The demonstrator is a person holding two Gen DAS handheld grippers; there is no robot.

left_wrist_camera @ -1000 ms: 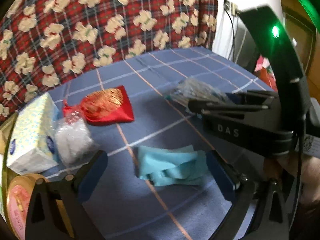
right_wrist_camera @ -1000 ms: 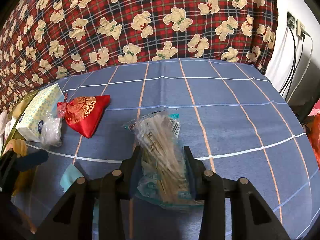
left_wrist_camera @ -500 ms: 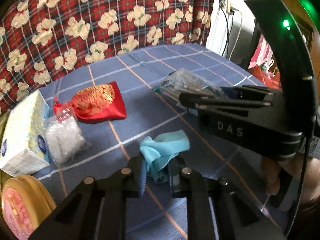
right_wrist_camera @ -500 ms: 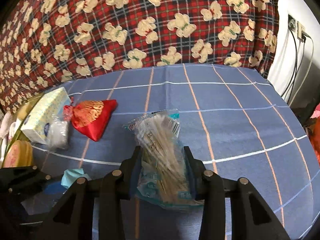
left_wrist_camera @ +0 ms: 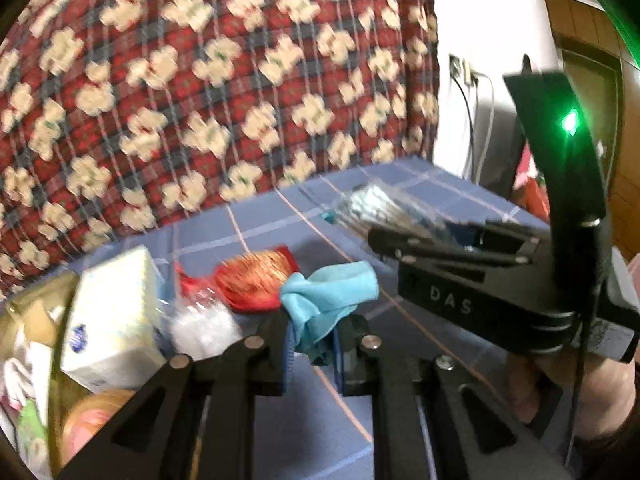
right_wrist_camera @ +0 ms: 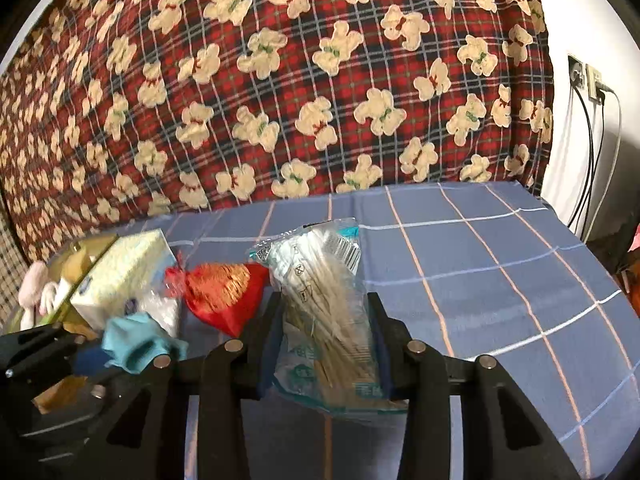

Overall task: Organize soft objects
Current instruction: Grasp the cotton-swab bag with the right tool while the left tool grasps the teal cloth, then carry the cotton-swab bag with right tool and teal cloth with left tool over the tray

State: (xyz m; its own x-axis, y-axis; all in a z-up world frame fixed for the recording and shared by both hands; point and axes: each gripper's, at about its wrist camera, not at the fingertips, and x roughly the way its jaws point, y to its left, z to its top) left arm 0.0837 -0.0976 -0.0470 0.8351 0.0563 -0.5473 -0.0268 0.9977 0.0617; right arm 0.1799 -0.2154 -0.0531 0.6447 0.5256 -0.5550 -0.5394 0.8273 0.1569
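A blue checked table [right_wrist_camera: 500, 280] stands before a red plaid teddy-bear cloth [right_wrist_camera: 280, 80], with a tissue box [left_wrist_camera: 112, 312] at its left edge, a red pouch [right_wrist_camera: 224, 296] beside it and a small clear bag [left_wrist_camera: 200, 324] between them. The right gripper [right_wrist_camera: 326, 332] is clamped on a clear packet of sticks [right_wrist_camera: 324, 304], held above the table. The left gripper [left_wrist_camera: 314, 344] pinches a crumpled blue cloth [left_wrist_camera: 328, 300], lifted off the table just in front of the pouch.

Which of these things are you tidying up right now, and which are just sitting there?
Being tidied:
- blue cloth, held in the left gripper
- bag of cotton swabs, held in the right gripper

Just sitting there:
- red pouch
- tissue pack
- small clear bag
- checked tablecloth
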